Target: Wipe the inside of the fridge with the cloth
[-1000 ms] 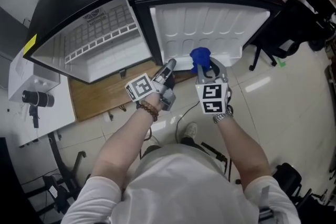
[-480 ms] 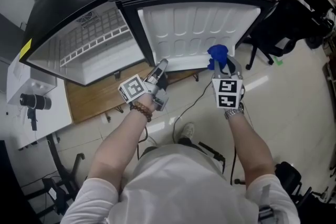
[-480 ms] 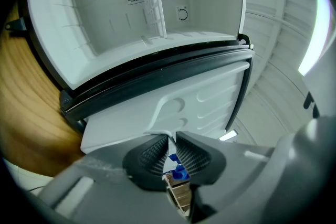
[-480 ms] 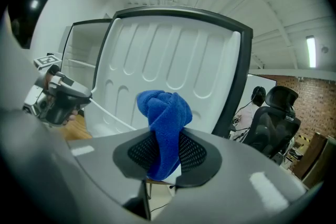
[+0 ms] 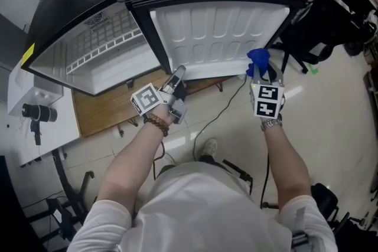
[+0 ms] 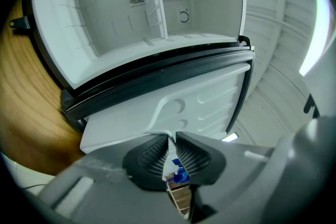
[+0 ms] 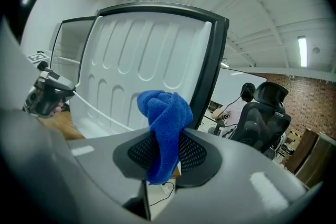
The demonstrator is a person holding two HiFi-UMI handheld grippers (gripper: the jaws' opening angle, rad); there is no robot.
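Your right gripper (image 7: pixel 160 153) has both jaws pressed on the blue cloth (image 7: pixel 164 113), which stands up bunched above the pads and hangs a little below them. Behind it you see the white ribbed inner side of the fridge door (image 7: pixel 131 60) with its dark edge. At the far left is your left gripper (image 7: pixel 47 94). At the right a person (image 7: pixel 234 108) sits near a black chair (image 7: pixel 265 113).

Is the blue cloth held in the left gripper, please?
No, the blue cloth is clamped in the right gripper, while the left gripper's jaws hold nothing.
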